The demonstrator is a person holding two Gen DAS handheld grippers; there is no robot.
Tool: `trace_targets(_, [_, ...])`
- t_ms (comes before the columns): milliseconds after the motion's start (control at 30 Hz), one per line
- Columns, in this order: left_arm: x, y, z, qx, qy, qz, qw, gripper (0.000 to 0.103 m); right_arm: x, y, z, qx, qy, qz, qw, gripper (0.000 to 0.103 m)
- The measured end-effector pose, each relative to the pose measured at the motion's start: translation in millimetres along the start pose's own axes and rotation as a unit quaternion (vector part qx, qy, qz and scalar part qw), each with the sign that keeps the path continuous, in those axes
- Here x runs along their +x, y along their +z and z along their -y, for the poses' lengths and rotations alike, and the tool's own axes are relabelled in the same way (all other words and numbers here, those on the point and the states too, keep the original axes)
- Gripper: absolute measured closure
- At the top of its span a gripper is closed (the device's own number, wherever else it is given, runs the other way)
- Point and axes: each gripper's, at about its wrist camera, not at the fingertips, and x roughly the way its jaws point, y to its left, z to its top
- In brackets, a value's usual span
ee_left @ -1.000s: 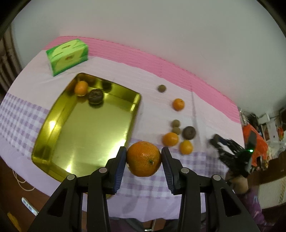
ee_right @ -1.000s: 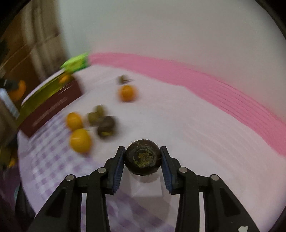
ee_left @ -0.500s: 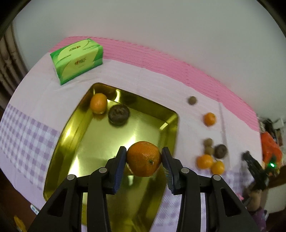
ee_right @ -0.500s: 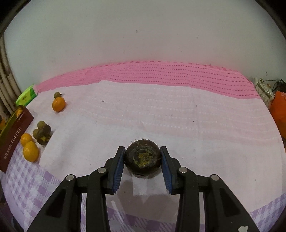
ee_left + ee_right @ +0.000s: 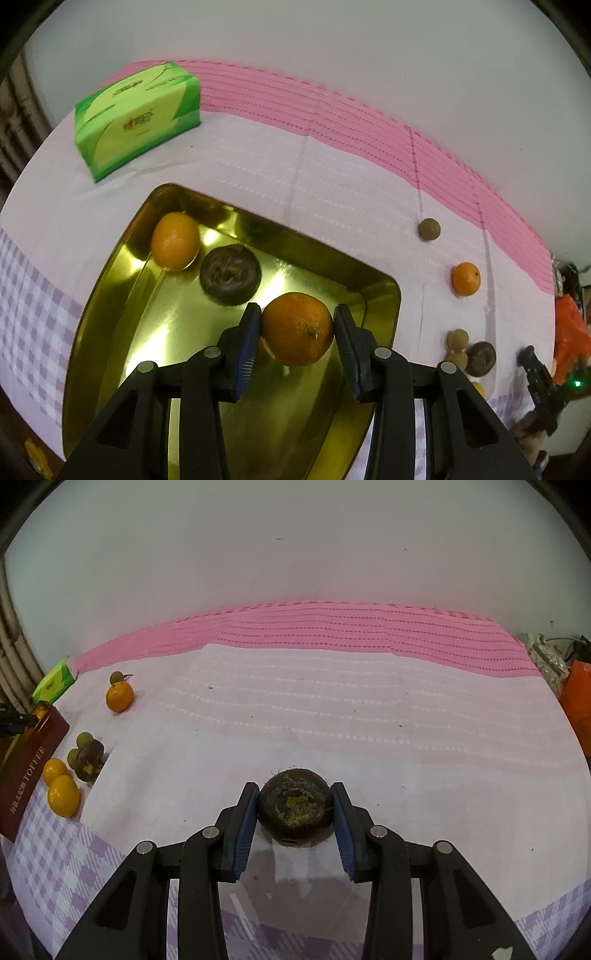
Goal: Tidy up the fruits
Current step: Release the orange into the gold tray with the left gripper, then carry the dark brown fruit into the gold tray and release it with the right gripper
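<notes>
Left gripper [image 5: 297, 328] clamps an orange [image 5: 297, 328] above the gold tray [image 5: 384, 295], whose near end is hidden behind the fingers. Right gripper [image 5: 294, 808] clasps a dark round fruit [image 5: 294, 806]; table contact indeterminate. The tray is cut off at that view's left edge.

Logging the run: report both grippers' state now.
Left gripper: shut on the orange.
Right gripper: shut on the dark brown fruit.

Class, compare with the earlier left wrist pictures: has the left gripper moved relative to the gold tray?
Yes. The left gripper, holding the orange, has advanced from the tablecloth's near edge to over the gold tray.
</notes>
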Motion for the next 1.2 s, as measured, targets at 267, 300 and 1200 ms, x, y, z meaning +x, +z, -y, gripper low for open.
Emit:
trace_targets(267, [-5.8, 6.5, 12.1, 0.028, 0.006, 0.024, 0.9993, 0.056, 1.5, 0.4, 0.7, 0.001, 0.001, -0.004, 1.0, 0.067])
trace_targets(300, [-9.6, 4.8, 11.4, 0.025, 0.006, 0.024, 0.9994, 0.054, 1.6, 0.5, 0.9, 0.001, 0.001, -0.004, 1.0, 0.067])
trace_targets(1200, [-150.4, -162.9, -72.4, -0.095, 0.119, 0.178, 0.9722, 0.019, -83.7, 23.4, -152.1, -0.1, 0.162, 0.042, 0.981, 0.067])
